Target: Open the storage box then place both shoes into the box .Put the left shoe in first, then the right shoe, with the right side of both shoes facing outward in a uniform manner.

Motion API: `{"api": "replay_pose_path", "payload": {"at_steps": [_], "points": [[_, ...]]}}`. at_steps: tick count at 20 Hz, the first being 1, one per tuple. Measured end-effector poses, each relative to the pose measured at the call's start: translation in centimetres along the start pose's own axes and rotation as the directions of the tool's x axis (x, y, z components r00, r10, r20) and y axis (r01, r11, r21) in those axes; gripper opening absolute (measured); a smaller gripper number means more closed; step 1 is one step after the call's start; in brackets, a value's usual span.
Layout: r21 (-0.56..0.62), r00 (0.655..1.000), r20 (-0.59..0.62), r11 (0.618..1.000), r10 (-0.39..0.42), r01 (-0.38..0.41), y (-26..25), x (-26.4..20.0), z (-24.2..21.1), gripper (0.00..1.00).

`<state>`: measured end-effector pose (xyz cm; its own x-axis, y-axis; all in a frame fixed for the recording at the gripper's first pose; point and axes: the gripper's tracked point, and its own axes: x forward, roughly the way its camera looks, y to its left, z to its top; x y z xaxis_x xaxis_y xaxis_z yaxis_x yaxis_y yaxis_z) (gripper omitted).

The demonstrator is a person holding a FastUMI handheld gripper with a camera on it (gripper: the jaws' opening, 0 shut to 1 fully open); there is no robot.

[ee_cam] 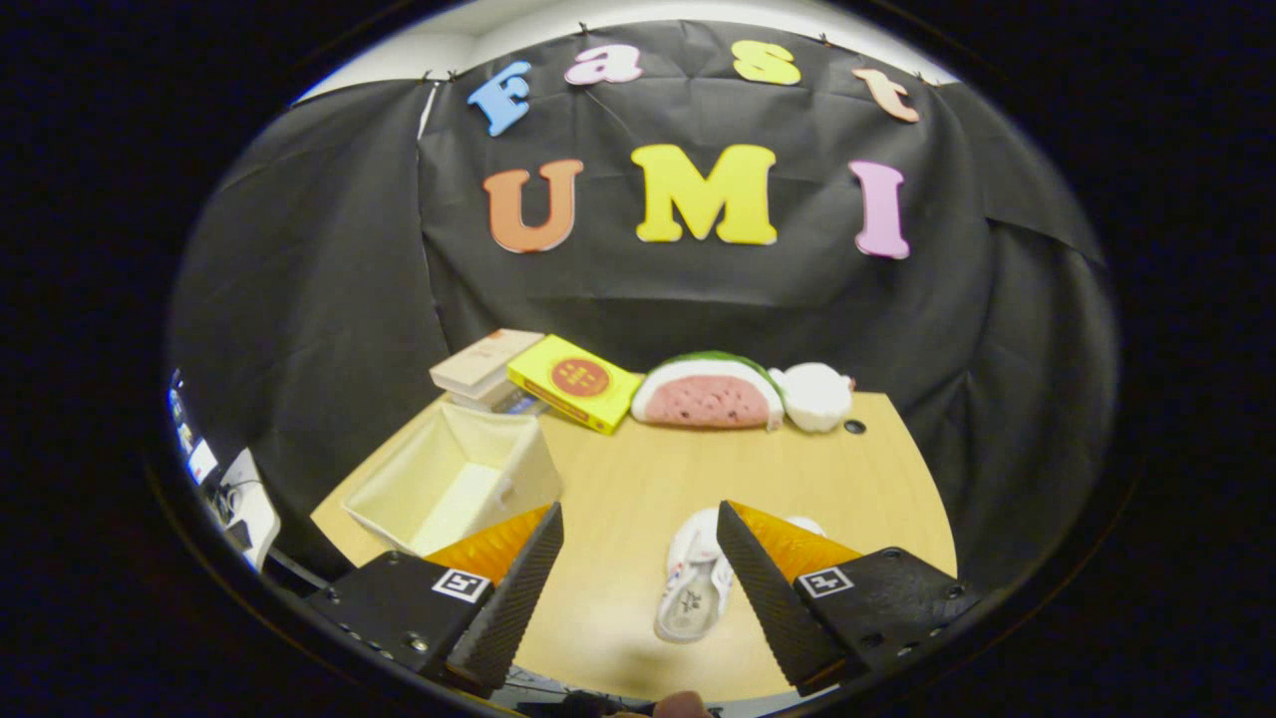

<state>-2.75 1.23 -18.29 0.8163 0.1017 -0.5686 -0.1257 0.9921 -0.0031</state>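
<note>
Nearest the camera, the tool (638, 588) hangs above the worktop (638, 479) with its two fingers spread wide and nothing between them. Just below the right finger lies a white shoe (693, 588), sole down, part of it hidden behind that finger. It looks light, with a soft upper and a stiffer sole, so the heel collar or the side wall seems the surest hold. Left of the shoe, well apart, stands the storage box (454, 479), a pale fabric bin already open on top.
</note>
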Motion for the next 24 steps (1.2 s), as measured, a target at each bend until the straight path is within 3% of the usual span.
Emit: {"api": "replay_pose_path", "payload": {"at_steps": [4, 11, 14, 16, 21, 23, 24], "points": [[0.003, 0.988, -0.143, 0.998, -0.063, 0.064, -4.3, 4.1, -6.7, 0.96], [-0.006, 0.931, -0.360, 0.999, -0.052, 0.053, -6.4, 12.1, -13.5, 0.96], [0.009, 0.911, -0.410, 0.999, -0.044, 0.052, -7.0, 13.8, -14.6, 0.91], [0.039, 0.893, -0.447, 0.997, -0.045, 0.070, -7.4, 14.8, -15.2, 0.74], [0.150, 0.853, -0.522, 0.984, 0.000, 0.092, -7.1, 15.9, -15.9, 0.17], [0.203, 0.832, -0.554, 0.973, 0.023, 0.108, -6.8, 15.6, -16.3, 0.15], [0.228, 0.828, -0.560, 0.967, 0.037, 0.111, -6.6, 15.8, -15.9, 0.00]]}}
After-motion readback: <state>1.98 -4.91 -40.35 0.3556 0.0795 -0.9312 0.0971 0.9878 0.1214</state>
